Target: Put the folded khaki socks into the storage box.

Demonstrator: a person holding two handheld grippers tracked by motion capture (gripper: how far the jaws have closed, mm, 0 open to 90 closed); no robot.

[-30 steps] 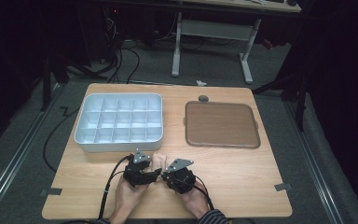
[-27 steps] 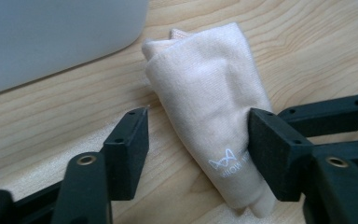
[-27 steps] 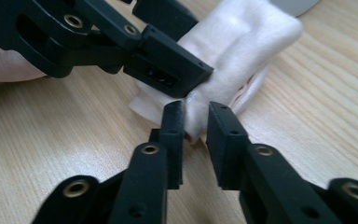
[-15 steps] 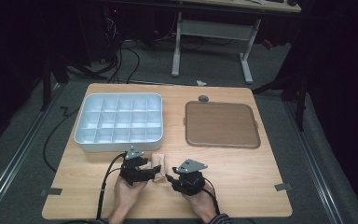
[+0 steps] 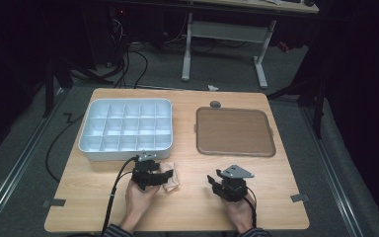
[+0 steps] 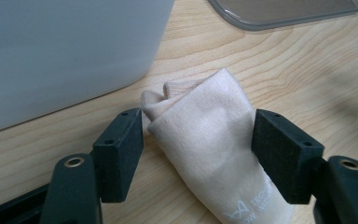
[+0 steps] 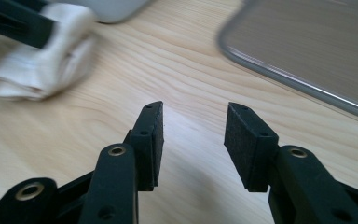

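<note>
Holding: nothing clamped. My left gripper point(image 5: 164, 177) straddles the folded beige cloth point(image 5: 170, 178), jaws apart w/ a gap at each pad.
Left jaws: spread wide around the cloth point(image 6: 209, 140) in the left gripper view; the left pad sits just beside the fold's edge, the right pad stands a little off the fabric. Can't tell if the left pad grazes it.
Cloth: lies flat on the wooden table point(image 5: 187, 207), near the front edge, just in front of the white compartment tray point(image 5: 126, 129). There's pale printed lettering at its near end, too small to read.
Right gripper point(image 5: 216, 181): jaws part-open and have just been opening – nothing but bare wood between them in the right gripper view point(image 7: 193, 140).
Right vs cloth: well apart. In that view the cloth point(image 7: 46, 56) is blurred at upper left, w/ my left gripper's jaw across it.
Brown tray point(image 5: 234, 131): on the table's right half, beyond my right gripper; its grey rim point(image 7: 298, 79) crosses that view's top right.
Hands: both come in from the bottom edge – cables trail back from each gripper.
</note>
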